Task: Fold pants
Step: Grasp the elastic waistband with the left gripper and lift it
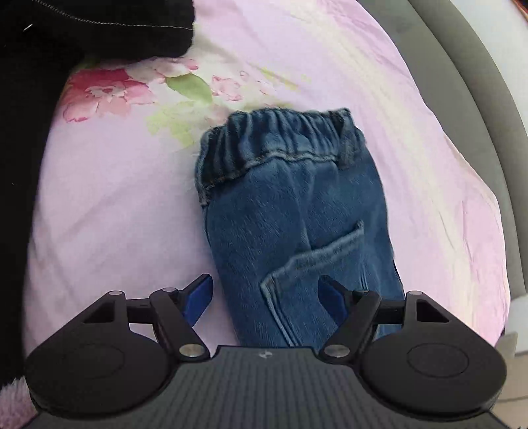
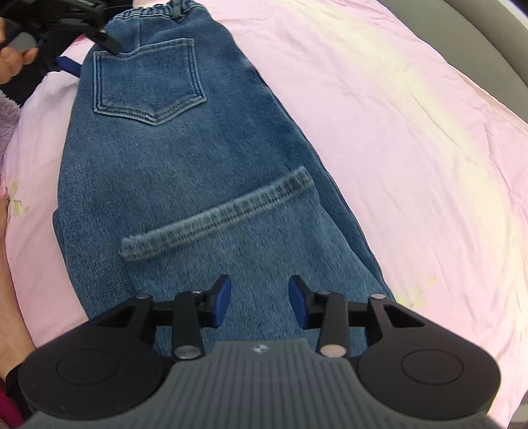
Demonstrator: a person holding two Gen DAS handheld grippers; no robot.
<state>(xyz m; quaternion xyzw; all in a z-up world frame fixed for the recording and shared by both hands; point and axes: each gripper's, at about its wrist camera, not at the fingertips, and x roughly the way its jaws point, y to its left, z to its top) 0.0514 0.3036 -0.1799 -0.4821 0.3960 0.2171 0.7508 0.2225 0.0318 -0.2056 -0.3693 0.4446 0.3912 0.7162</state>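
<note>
Small blue jeans point(image 1: 280, 204) lie on the pink bedsheet point(image 1: 115, 198), folded with one leg's hem point(image 2: 217, 214) lying across the seat below the back pocket point(image 2: 148, 85). In the left wrist view the elastic waistband point(image 1: 277, 132) is at the far end. My left gripper point(image 1: 264, 283) hangs open and wide over the jeans' near part, one pad off the left edge, one over the pocket seam. My right gripper point(image 2: 259, 283) stands partly open just above the denim point(image 2: 184, 158) near the fold, with nothing pinched. The left gripper point(image 2: 76, 29) also shows near the waistband, held by a hand point(image 2: 13, 59).
A black garment point(image 1: 49, 49) covers the upper left of the left wrist view. A grey padded bed edge point(image 1: 478, 82) curves along the right side. The sheet point(image 2: 396, 132) stretches right of the jeans. Fluffy pink fabric point(image 2: 8, 115) shows at the left border.
</note>
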